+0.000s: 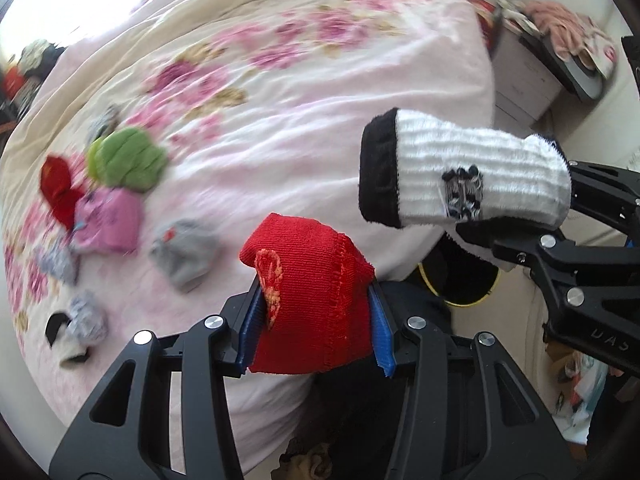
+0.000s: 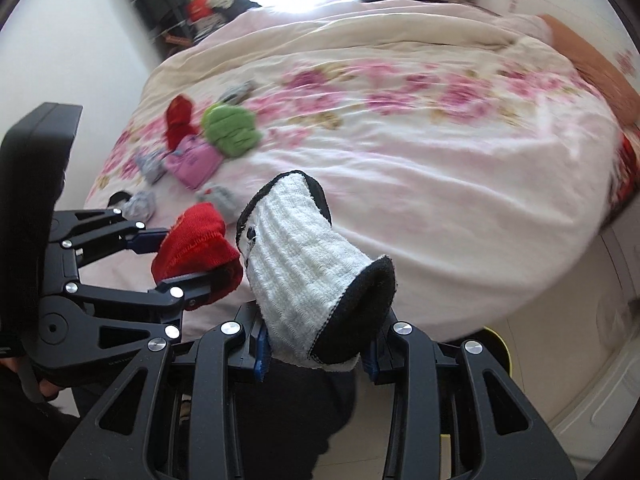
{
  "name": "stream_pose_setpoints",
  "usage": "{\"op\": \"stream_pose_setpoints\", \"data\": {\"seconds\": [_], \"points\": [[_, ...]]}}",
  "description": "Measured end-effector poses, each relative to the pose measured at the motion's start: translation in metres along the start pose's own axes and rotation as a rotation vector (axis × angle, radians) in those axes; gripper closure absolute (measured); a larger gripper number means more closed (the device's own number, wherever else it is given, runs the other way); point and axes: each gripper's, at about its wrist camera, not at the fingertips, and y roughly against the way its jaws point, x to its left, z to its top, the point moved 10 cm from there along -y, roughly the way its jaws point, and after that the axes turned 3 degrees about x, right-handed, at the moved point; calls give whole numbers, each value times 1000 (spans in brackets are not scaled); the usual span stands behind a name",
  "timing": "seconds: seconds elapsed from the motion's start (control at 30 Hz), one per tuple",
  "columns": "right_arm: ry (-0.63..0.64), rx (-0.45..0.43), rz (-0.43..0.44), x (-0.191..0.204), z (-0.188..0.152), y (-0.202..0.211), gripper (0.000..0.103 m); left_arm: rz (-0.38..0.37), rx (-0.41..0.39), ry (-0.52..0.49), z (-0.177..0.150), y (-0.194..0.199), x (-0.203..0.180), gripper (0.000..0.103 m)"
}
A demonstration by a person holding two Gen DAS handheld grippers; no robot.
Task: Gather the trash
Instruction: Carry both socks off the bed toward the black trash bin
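Red sock [image 1: 308, 300] is pinched in my left tool [image 1: 316, 320], white sock [image 2: 316, 280] in my right tool [image 2: 316, 352], with the yellow-rimmed bin [image 1: 460, 284] just below-right of both.

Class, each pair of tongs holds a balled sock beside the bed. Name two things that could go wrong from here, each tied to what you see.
1. The white sock bulges far above the right tongs, pinched only at its base; it may slip out.
2. The red sock in the left tongs hangs close to the white one, so they could collide.
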Motion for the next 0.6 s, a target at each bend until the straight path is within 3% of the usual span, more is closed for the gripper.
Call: {"op": "stream_pose_setpoints", "data": {"seconds": [0.6], "points": [[-311, -73, -208, -157, -73, 60, 71, -115, 26, -314, 40, -55, -175, 58]]}}
